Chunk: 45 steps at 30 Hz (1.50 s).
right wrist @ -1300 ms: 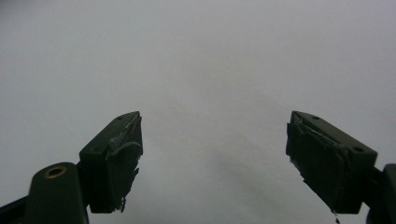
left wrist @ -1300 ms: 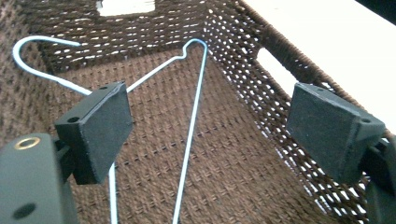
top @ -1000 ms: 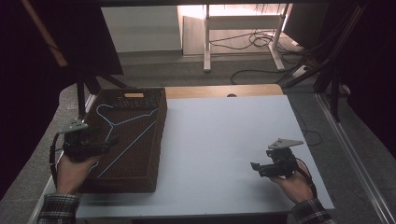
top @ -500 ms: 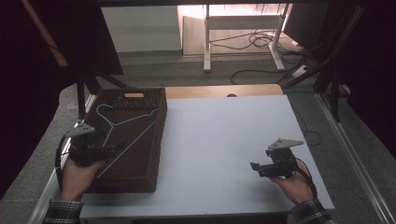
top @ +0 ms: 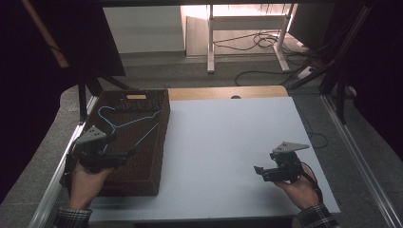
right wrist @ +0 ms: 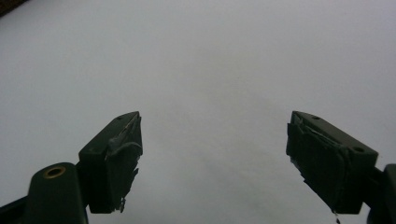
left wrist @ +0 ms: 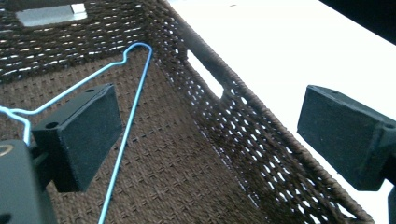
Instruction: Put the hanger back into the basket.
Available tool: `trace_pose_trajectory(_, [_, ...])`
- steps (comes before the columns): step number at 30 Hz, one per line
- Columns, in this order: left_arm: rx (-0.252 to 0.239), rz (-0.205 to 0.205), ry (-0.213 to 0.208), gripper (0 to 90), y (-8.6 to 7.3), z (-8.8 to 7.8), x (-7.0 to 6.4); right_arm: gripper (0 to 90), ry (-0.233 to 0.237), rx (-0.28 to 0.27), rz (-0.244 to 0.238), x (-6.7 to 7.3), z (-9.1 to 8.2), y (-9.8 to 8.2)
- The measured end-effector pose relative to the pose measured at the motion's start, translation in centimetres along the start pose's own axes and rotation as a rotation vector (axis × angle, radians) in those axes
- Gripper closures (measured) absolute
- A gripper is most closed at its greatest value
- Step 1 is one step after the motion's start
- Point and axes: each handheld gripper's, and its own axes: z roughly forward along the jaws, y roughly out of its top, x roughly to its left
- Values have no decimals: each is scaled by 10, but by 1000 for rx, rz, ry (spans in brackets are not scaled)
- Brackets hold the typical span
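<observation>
Hanger (top: 127, 124), a thin blue wire one, lies flat on the floor of the brown woven basket (top: 153, 156), which stands at about 9 o'clock on the white desk (top: 228, 142). Its hook points toward the far end of the basket, at 12 o'clock, and one long wire runs back toward the near right wall.

Compared with one second ago, the left gripper (top: 124, 156) has moved a little: it was above the left part of the basket, and now it is lower in the high view, nearer to the person, with its tip turned toward 3 o'clock, where the end of the hanger is. In my judgement this means the hand is lining up to pick the hanger by this near part, but the grasp is not yet made. In the left gripper view the fingers (left wrist: 81, 135) are wide apart; the blue wire (left wrist: 123, 144) passes just beside the left one, and nothing is pressed between them.

The right gripper (top: 259, 170) has stayed at about 4 o'clock on the bare desk, well apart from the basket. Its fingers (right wrist: 114, 158) are also spread, with nothing between them.

The basket holds the hanger and nothing else that I can see.
</observation>
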Motion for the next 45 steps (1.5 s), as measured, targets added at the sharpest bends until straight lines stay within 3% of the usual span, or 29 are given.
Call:
trace_pose_trajectory(22, [22, 97, -53, 34, 5, 14, -49, 184, 20, -22, -10, 10, -8, -1])
trace_pose_trajectory(45, [41, 153, -130, 19, -3, 35, -95, 178, 35, -58, -26, 18, -23, -7])
